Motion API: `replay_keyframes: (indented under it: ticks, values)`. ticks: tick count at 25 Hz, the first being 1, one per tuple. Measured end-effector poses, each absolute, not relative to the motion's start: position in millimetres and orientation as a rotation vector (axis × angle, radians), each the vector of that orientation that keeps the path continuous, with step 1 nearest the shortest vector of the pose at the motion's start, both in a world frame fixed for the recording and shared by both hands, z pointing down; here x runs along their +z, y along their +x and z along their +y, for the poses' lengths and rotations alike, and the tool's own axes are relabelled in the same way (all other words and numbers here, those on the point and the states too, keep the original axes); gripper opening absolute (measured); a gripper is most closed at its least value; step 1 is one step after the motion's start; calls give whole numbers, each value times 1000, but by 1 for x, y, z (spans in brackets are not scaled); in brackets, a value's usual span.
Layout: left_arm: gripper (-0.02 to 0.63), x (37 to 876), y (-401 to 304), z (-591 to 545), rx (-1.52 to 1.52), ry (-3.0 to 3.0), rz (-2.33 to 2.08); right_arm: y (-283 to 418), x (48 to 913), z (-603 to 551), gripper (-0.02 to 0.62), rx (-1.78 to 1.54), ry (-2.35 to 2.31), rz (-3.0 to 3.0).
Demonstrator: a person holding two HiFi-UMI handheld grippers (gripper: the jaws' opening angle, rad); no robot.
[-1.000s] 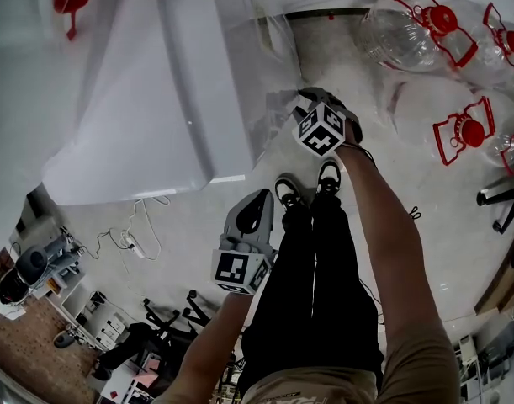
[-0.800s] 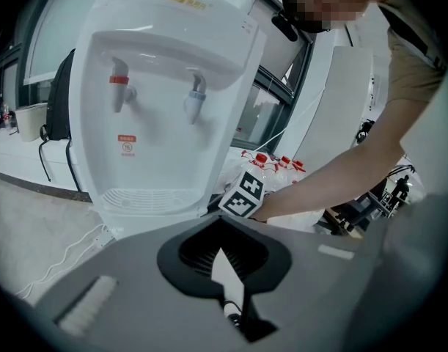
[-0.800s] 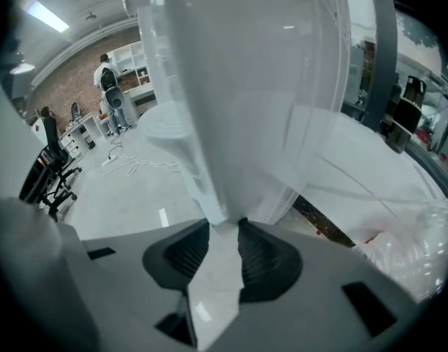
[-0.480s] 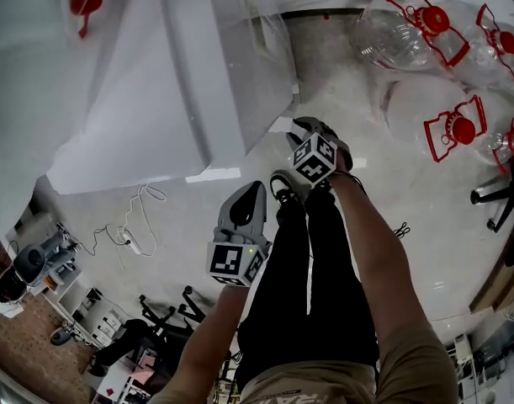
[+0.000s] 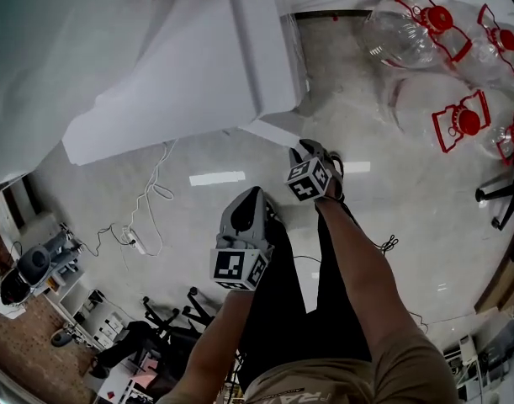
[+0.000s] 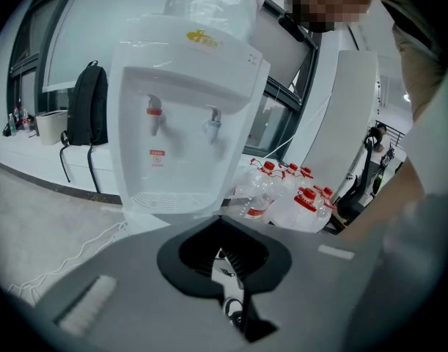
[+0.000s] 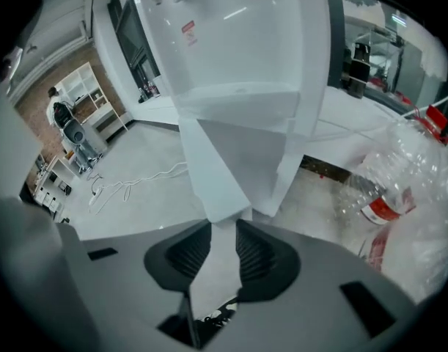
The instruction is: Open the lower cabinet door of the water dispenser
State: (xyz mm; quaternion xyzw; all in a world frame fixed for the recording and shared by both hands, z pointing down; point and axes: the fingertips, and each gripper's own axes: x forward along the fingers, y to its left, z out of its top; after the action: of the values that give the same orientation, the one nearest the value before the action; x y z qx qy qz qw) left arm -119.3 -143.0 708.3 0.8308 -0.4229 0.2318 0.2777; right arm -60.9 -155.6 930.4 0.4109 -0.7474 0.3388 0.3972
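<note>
The white water dispenser (image 5: 198, 57) stands upper left in the head view. Its lower cabinet door (image 5: 273, 130) juts out from the base corner. My right gripper (image 5: 305, 147) points down at that door's lower corner. In the right gripper view the door (image 7: 220, 167) hangs ajar from the cabinet body (image 7: 245, 42) and its corner ends right at my right gripper's (image 7: 222, 229) tips. The jaws have just been closing, with only floor showing between the pads. My left gripper (image 5: 252, 194) hangs lower left, apart from the dispenser (image 6: 187, 108). Its jaws (image 6: 222, 259) look shut and empty.
Several clear water bottles with red caps (image 5: 408, 36) lie on the floor right of the dispenser, and show as bottles (image 6: 297, 204) and a bottle (image 7: 407, 182) in the gripper views. A white power cable (image 5: 151, 204) trails left. The person's legs (image 5: 324, 293) stand below the grippers.
My right gripper has drawn back from the dispenser's base toward the person, rolling as it went. The door panel now stands out from the cabinet. The left gripper rose slightly.
</note>
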Motion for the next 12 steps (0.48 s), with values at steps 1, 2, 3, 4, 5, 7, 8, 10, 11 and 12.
replay_keyframes:
  ticks: [1,2,3,4,5,7,8,10,11,12]
  values:
    - [2,709,-127,-142,616,2224,-1137,-65,930,-152,109,861,1049,-1886]
    - [2,710,-134,-140,612,2224,-1132,-69,930,-150,109,864,1061,-1877]
    - [2,709,-140,-137,611,2231,-1120,-72,930,-147,109,868,1077,-1864]
    - [2,709,-146,-134,615,2243,-1105,-76,930,-143,109,877,1096,-1850]
    - [2,708,-153,-130,621,2257,-1089,-80,930,-140,109,889,1117,-1835]
    - [2,707,-168,-122,638,2278,-1065,-88,930,-131,109,925,1167,-1801]
    - [2,707,-177,-119,647,2285,-1056,-93,930,-127,109,946,1192,-1782]
    - [2,706,-196,-113,661,2297,-1043,-105,930,-117,109,973,1227,-1750]
    - [2,706,-206,-111,667,2301,-1037,-113,930,-112,109,979,1234,-1740]
    - [2,708,-215,-108,672,2305,-1033,-122,930,-108,109,984,1236,-1737]
